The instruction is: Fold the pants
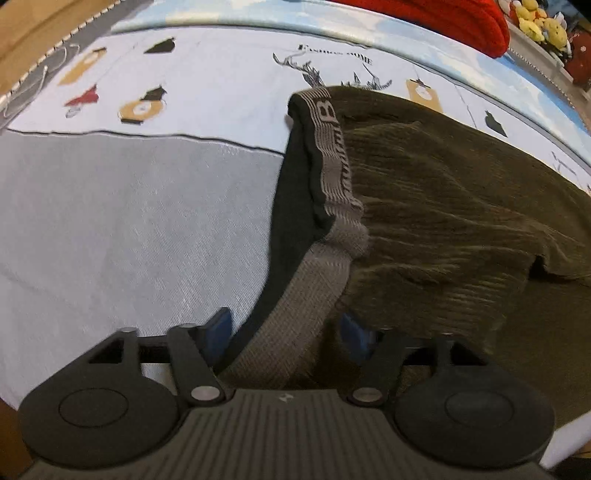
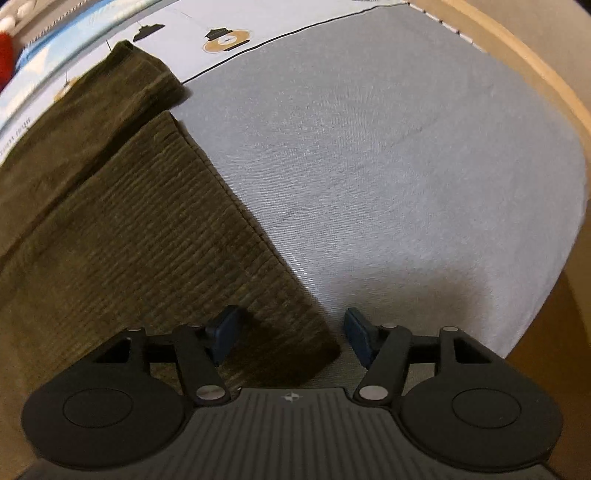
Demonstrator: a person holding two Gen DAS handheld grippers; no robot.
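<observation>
Left gripper (image 1: 284, 334) — jaws apart, the waistband (image 1: 295, 317) passing loose between them. Right gripper (image 2: 290, 334) — jaws apart over a leg hem corner. The olive pants (image 1: 443, 206) lie on the bed (image 1: 129, 206).

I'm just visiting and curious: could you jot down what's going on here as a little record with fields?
surface: bed sheet, grey with a printed band
garment: olive corduroy pants, lying flat
waistband: grey, between the open left gripper pads
hem: between the open right gripper pads
beyond: red cloth, plush toys
</observation>
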